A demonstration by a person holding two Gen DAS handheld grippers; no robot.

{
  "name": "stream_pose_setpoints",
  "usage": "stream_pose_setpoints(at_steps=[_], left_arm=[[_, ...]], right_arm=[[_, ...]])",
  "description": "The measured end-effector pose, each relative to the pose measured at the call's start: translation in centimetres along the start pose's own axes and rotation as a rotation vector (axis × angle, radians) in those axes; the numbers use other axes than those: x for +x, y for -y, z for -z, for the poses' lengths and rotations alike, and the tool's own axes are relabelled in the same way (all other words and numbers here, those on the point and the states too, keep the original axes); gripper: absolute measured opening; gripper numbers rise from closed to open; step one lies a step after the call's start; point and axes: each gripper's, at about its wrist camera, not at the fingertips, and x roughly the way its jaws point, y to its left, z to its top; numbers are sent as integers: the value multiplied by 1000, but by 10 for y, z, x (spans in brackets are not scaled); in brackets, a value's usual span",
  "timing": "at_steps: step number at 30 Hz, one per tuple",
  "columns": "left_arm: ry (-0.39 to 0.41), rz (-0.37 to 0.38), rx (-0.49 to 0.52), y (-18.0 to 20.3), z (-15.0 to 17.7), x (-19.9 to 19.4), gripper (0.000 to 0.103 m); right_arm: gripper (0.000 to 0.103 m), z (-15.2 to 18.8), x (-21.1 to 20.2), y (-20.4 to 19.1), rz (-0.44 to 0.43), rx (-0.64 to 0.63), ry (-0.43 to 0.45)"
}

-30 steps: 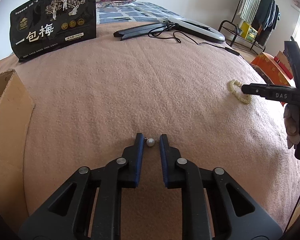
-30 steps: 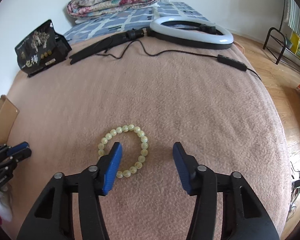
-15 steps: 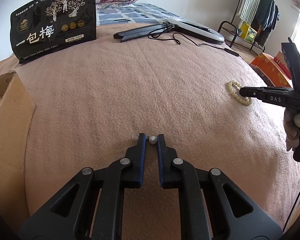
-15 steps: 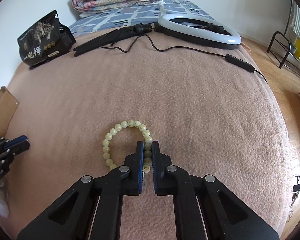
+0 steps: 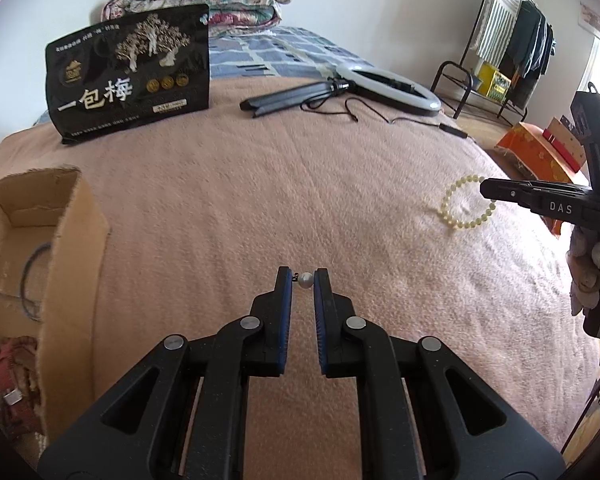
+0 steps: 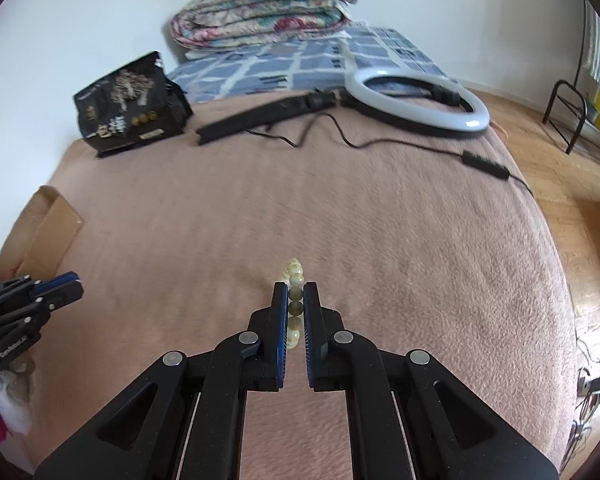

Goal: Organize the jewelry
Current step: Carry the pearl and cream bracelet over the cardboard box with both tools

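We look across a bed covered by a pink blanket (image 5: 260,200). At its far end lie a folded floral quilt (image 6: 264,8), a white ring light (image 6: 416,98) with its black cable, and an upright black snack bag (image 5: 130,72) on the far left. An open cardboard box (image 5: 36,240) sits at the bed's left edge, with a thin blue ring inside.

Near the middle, our left gripper (image 5: 303,280) is closed on a small white pearl earring (image 5: 306,280), pinched right at the tips of its blue pads, just above the blanket. Off to the right, our right gripper (image 6: 296,300) is clamped on a pale yellow-green bead bracelet (image 6: 295,280). From its own camera the beads run in a line between the pads and stick out past the tips. From the left camera the rest of the bracelet forms a loop over the blanket; we cannot tell whether it touches.
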Motion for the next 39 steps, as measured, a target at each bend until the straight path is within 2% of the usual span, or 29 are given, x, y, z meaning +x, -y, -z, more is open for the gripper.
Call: stream_pose_setpoints(at_steps=[16,28,39], left_arm=[[87,-14,-36,-25,-6,-68,9],[138,-78,-85,-82,-9,-115,9],[153,-131,-149,-139,-7,-135,9]], right_arm=[[6,-18,-56,-66,-60,-92,86],[6,-31,-70,-135,-141,-172,120],[6,-44,-65,-194,-211,-225,125]])
